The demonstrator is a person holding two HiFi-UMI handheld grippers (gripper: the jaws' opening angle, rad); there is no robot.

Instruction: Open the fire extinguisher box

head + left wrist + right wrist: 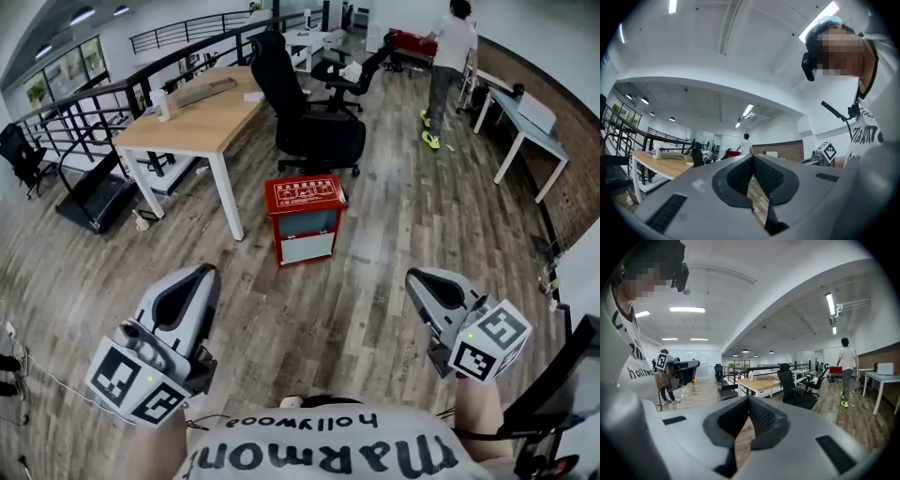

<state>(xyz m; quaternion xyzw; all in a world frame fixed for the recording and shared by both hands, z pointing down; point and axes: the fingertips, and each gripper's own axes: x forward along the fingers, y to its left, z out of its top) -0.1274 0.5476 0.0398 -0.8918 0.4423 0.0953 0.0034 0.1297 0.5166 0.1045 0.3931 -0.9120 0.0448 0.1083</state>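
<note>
The red fire extinguisher box (306, 218) stands upright on the wood floor in the head view, its glass front facing me and its door closed. Both grippers hang well short of it, near my body. My left gripper (204, 271) is at the lower left, jaws shut with nothing between them. My right gripper (418, 277) is at the lower right, also shut and empty. In the left gripper view the pads (740, 174) meet at the tip, and in the right gripper view the pads (761, 418) do too. Neither gripper view shows the box.
A wooden table (202, 112) and a black office chair (309, 112) stand just behind the box. A person (448, 66) walks at the back right near a white desk (530, 127). A treadmill (94, 202) and a railing (75, 117) line the left side.
</note>
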